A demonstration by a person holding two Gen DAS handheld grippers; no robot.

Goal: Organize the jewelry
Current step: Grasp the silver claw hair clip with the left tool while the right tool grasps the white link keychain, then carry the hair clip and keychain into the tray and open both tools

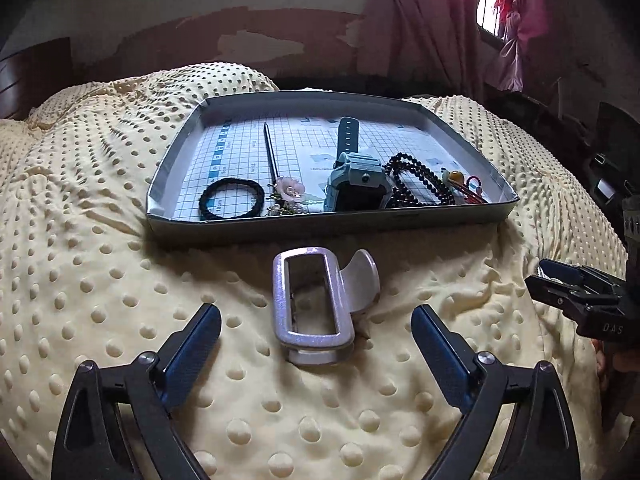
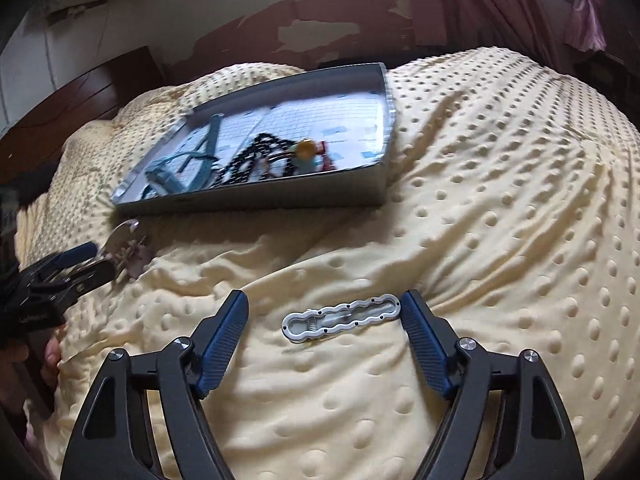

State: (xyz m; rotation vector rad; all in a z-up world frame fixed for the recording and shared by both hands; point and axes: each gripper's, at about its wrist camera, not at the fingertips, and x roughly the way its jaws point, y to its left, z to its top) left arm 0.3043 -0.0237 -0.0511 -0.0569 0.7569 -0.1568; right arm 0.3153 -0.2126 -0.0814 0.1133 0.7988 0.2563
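Note:
A pale silver hair claw clip [image 1: 312, 304] lies on the yellow dotted blanket [image 1: 100, 280], just in front of the tray. My left gripper [image 1: 316, 322] is open, one finger on each side of the clip, not touching it. A flat silver wavy hair clip [image 2: 340, 316] lies on the blanket between the fingers of my open right gripper [image 2: 324, 320]; its right end is close to the right finger. The grey tray [image 1: 320, 224] holds a black hair tie [image 1: 232, 198], a flower hairpin [image 1: 276, 164], a teal watch [image 1: 354, 172] and black beads [image 1: 420, 180].
The tray [image 2: 280, 196] sits on the blanket's far half, with small charms [image 1: 460, 180] in its right corner. My right gripper [image 1: 538, 276] shows at the left wrist view's right edge. A peeling wall, windows and red curtain [image 1: 420, 20] stand behind the bed.

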